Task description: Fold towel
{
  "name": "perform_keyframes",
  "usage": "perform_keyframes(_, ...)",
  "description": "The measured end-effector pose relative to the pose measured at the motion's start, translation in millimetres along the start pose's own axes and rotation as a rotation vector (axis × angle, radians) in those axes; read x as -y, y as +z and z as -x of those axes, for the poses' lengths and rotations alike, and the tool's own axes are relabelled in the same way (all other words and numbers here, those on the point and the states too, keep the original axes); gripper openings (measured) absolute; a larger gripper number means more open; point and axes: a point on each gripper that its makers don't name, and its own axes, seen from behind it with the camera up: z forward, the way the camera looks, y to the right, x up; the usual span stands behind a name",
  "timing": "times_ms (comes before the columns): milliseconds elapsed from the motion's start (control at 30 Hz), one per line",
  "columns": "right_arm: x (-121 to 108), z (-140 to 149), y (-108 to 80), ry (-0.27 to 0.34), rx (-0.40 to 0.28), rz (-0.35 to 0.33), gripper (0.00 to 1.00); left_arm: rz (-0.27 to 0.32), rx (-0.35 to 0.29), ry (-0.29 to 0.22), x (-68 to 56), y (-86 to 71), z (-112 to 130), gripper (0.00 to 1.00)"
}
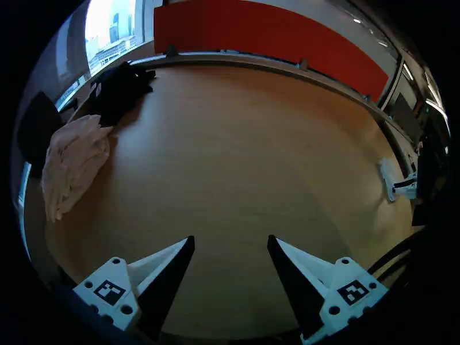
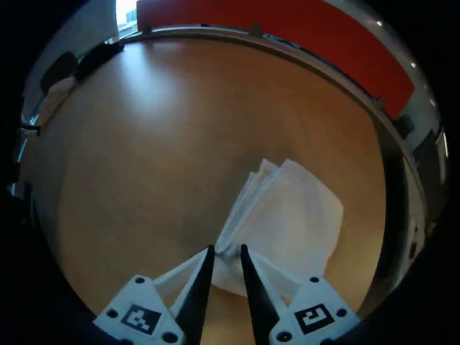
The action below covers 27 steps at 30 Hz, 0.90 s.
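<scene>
Ahead of my left gripper (image 1: 230, 244) the table (image 1: 241, 144) is bare through the middle, from near edge to far edge, giving me a wide passage. It is crowded by 2 touching heaps at the far left, a cream cloth (image 1: 75, 164) and a black cloth (image 1: 118, 89), a small white object (image 1: 390, 179) at the right edge, and the red partition (image 1: 270, 40) closing the far side. The folded towel (image 2: 282, 230) blocks the way directly ahead of my right gripper (image 2: 225, 248), with open wood left and beyond.

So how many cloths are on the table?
3: a white folded towel between the right tool's tips, a cream cloth at the table's edge, a black cloth beyond it. Others may be hidden.
</scene>
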Motion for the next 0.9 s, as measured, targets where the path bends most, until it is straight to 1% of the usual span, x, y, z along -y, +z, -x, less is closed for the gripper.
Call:
perform_keyframes(167, -2.9, -1.6, -0.3, 0.005, -0.008, 0.008, 0.11, -0.001, 0.000, -0.002, 0.8, 0.3, -0.5, 0.94)
perform_keyframes(267, -4.8, -4.3, -1.5, 0.013, -0.019, 0.012, 0.06, -0.001, 0.000, -0.002, 0.7, 0.6, -0.5, 0.94)
perform_keyframes(400, -6.5, -6.7, -3.3, 0.027, -0.026, 0.006, 0.05, 0.000, 0.000, 0.000, -0.3, 0.9, -0.6, 0.94)
perform_keyframes(600, -10.7, -11.4, -10.1, 0.031, -0.039, 0.010, 0.05, 0.002, -0.004, 0.002, -1.2, 1.1, -2.6, 0.94)
perform_keyframes(900, -25.8, -29.7, -31.5, 0.047, -0.085, 0.036, 0.05, 0.007, -0.009, 0.002, -2.9, 3.4, -6.2, 0.94)
